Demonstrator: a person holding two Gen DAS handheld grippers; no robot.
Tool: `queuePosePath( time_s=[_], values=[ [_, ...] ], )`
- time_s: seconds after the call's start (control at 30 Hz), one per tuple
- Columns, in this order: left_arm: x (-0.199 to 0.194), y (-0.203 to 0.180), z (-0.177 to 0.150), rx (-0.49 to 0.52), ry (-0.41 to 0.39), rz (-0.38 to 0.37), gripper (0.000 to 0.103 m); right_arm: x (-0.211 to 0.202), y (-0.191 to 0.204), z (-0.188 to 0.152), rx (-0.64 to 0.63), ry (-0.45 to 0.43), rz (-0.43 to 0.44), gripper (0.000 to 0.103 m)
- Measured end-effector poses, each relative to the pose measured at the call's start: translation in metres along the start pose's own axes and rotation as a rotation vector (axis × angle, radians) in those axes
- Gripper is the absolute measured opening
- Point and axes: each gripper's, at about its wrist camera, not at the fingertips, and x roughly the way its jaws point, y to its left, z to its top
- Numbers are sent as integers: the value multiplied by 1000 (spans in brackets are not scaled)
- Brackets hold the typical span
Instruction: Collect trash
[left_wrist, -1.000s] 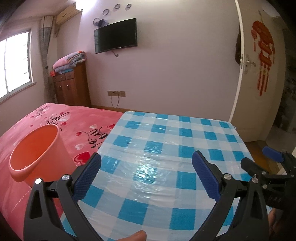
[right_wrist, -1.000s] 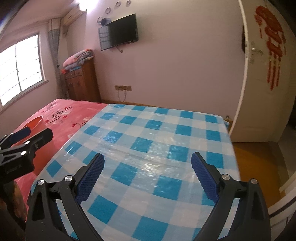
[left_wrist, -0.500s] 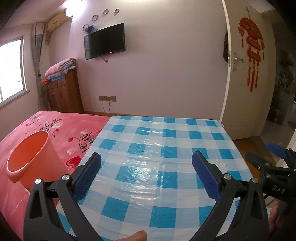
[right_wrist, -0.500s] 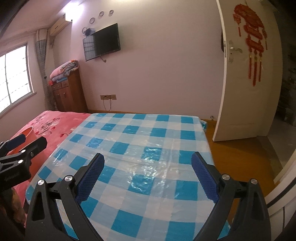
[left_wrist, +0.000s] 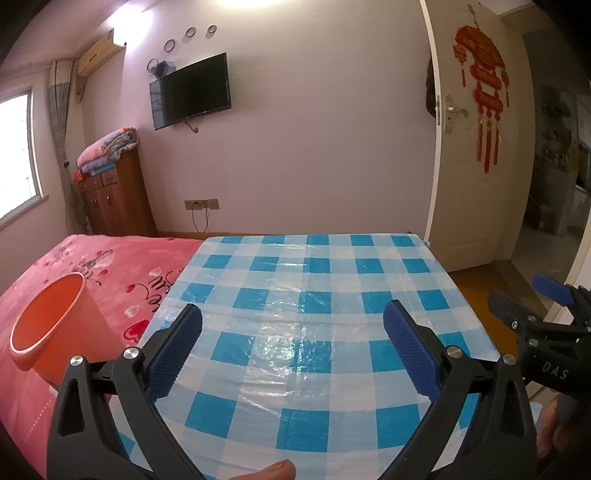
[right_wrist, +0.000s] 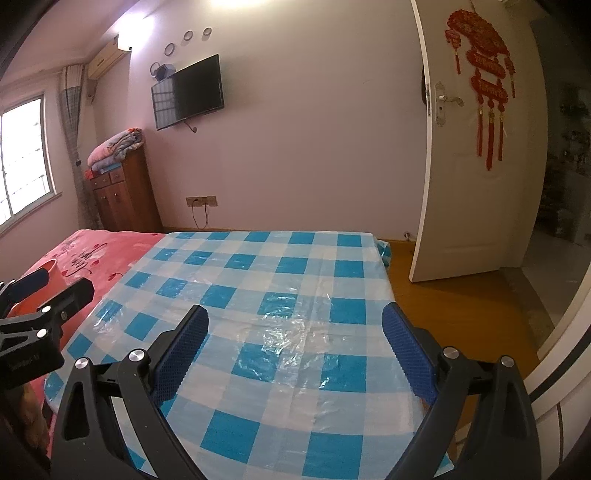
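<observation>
I have both claws held above the near end of a table under a blue-and-white checked plastic cloth (left_wrist: 306, 295). My left gripper (left_wrist: 291, 347) is spread wide with nothing between its blue pads, and my right gripper (right_wrist: 295, 347) is spread just as wide and holds nothing.

I see no trash on the cloth in either view. The orange bin (left_wrist: 48, 328) stands on the pink bedspread (left_wrist: 110, 266), just beside the table's left edge, its open mouth tilted toward me.

From the right wrist view, the table's right edge drops to bare wooden floor (right_wrist: 443, 295), which runs to the open white door (right_wrist: 472, 166). The far edge stops short of the wall with the television (left_wrist: 190, 90); a wooden cabinet (left_wrist: 114, 199) stands in the far left corner.
</observation>
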Motion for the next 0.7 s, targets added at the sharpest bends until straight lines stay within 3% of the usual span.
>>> queuePosePath(
  time_s=[0.53,0.7],
  values=[
    [36,-7,-12,8,65,-13,99,36,-3,-12,4,69,3,94],
    [65,-13,-22,18,131,-17,99,63,-6,-21,7,120,5,95]
  ],
)
